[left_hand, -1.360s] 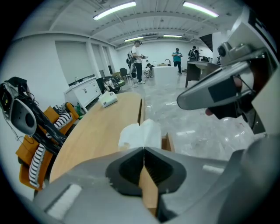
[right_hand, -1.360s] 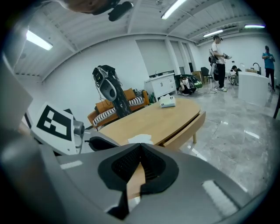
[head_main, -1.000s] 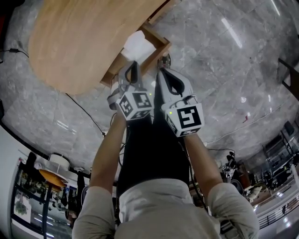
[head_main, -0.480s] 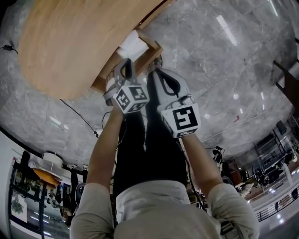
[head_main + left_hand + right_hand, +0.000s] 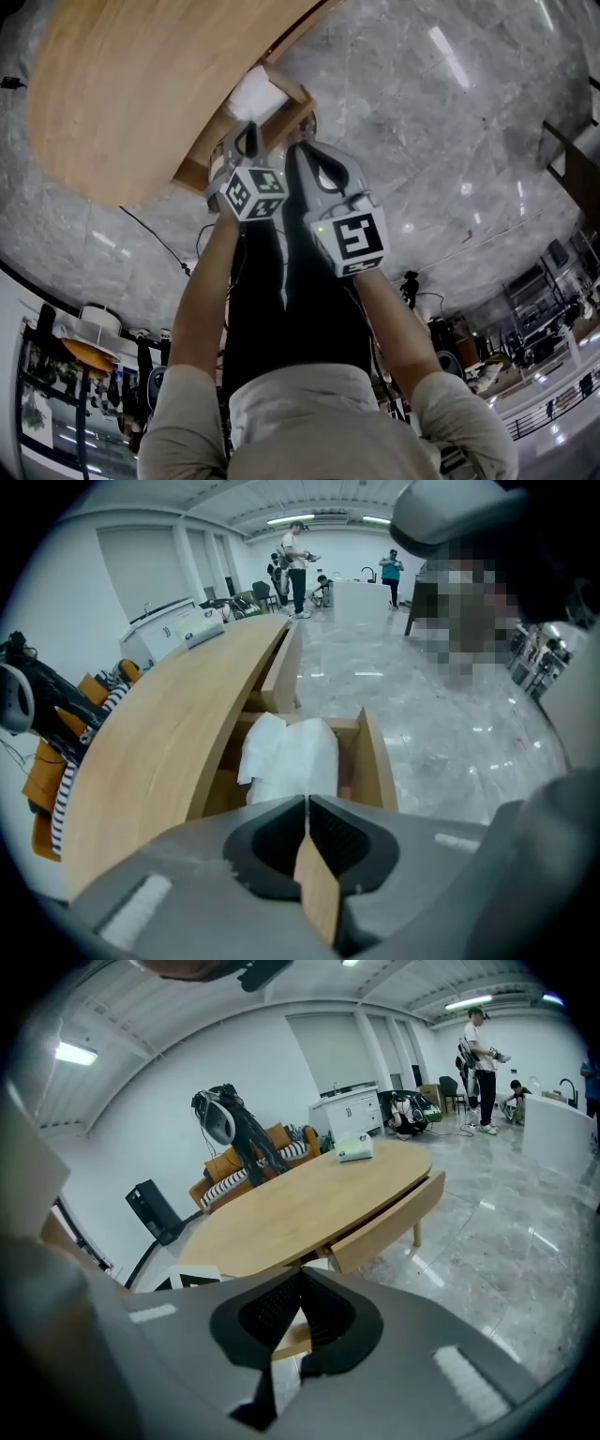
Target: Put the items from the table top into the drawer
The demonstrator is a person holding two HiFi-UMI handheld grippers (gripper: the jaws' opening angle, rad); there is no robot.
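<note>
A white crumpled cloth or paper (image 5: 251,94) lies inside the open wooden drawer (image 5: 298,96) under the oval table top (image 5: 131,84). The left gripper view looks down on the same white item (image 5: 291,757), framed by the drawer's side wall (image 5: 375,761). My left gripper (image 5: 247,129) hovers just over the drawer's near edge, jaws shut with nothing between them (image 5: 307,801). Beside it my right gripper (image 5: 298,150) is also shut and empty (image 5: 300,1275), above the floor next to the drawer. A small white box (image 5: 354,1151) sits at the table's far end.
Grey marble floor (image 5: 422,112) surrounds the table. The drawer front (image 5: 389,1218) juts out from the table edge. A sofa with striped cloth (image 5: 253,1166) stands behind the table. Several people (image 5: 298,555) are at the room's far end. A cable (image 5: 159,239) runs across the floor.
Both grippers have sunk toward the drawer, the left one more, and now it hangs closer over the drawer's edge. Both stay shut and empty.
</note>
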